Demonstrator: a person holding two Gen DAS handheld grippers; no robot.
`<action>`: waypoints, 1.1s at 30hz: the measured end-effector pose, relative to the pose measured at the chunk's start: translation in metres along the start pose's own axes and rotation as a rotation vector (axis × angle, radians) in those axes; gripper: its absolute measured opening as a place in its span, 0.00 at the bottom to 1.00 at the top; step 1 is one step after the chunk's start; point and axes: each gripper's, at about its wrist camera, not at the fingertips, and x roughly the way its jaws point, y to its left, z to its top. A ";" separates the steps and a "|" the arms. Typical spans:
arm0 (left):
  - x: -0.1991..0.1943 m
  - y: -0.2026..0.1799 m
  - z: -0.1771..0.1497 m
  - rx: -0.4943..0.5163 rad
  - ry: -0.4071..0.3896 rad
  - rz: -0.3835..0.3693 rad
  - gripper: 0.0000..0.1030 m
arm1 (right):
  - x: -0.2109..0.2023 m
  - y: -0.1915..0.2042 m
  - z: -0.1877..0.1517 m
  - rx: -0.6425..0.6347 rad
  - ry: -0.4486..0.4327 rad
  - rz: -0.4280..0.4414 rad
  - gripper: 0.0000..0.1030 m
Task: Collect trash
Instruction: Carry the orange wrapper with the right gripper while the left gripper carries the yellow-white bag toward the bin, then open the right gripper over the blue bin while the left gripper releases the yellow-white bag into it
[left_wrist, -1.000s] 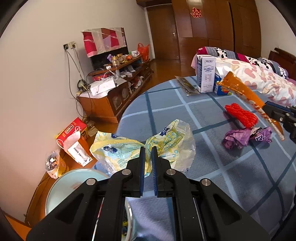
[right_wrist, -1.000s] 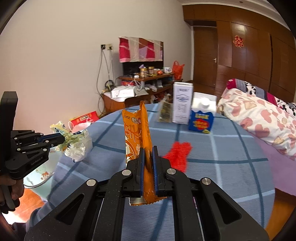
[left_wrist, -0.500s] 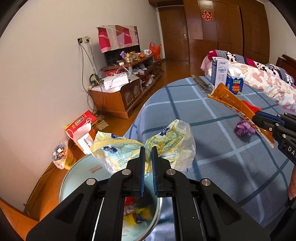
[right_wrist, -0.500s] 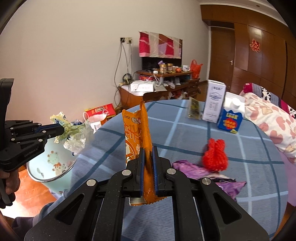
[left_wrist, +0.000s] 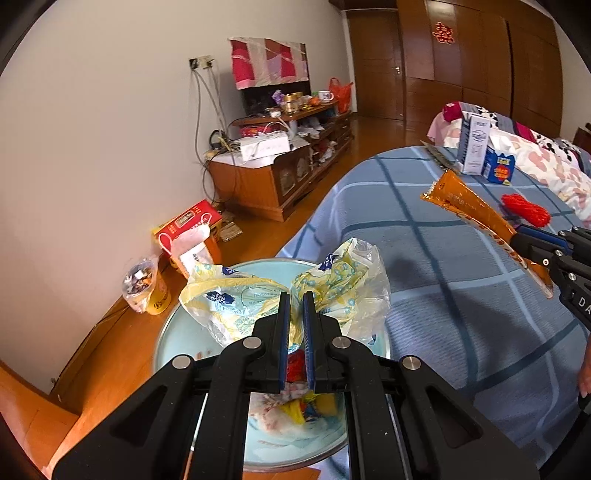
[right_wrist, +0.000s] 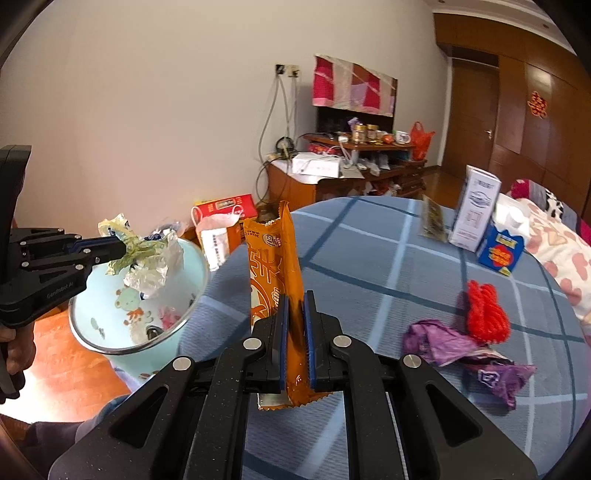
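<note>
Crumpled yellow-printed plastic bag (left_wrist: 295, 295) hangs over the pale-blue bin (right_wrist: 110, 343); orange wrapper (right_wrist: 275, 280) stands upright.

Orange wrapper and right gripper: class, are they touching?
Touching. The right wrist view shows the right gripper shut on the orange wrapper, both pads pressing its sides.

table (right_wrist: 369, 258), blue checked cloth | on it: cartons (right_wrist: 476, 210), red yarn (right_wrist: 485, 314), purple wrapper (right_wrist: 443, 343)

Left gripper (left_wrist: 294, 302) angled downward, jaws clamped on crumpled plastic bag (left_wrist: 332, 284), right gripper (right_wrist: 295, 306) tilted down, jaws pinching orange wrapper (right_wrist: 273, 258) upright toward 12 o'clock, left gripper at its 9 o'clock.
</note>
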 end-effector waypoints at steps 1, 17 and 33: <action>-0.001 0.003 -0.002 -0.004 0.001 0.003 0.06 | 0.001 0.003 0.000 -0.006 0.001 0.005 0.08; -0.010 0.043 -0.022 -0.063 0.011 0.049 0.07 | 0.011 0.046 0.005 -0.091 0.013 0.059 0.09; -0.015 0.073 -0.037 -0.100 0.025 0.103 0.07 | 0.021 0.080 0.015 -0.155 0.015 0.112 0.09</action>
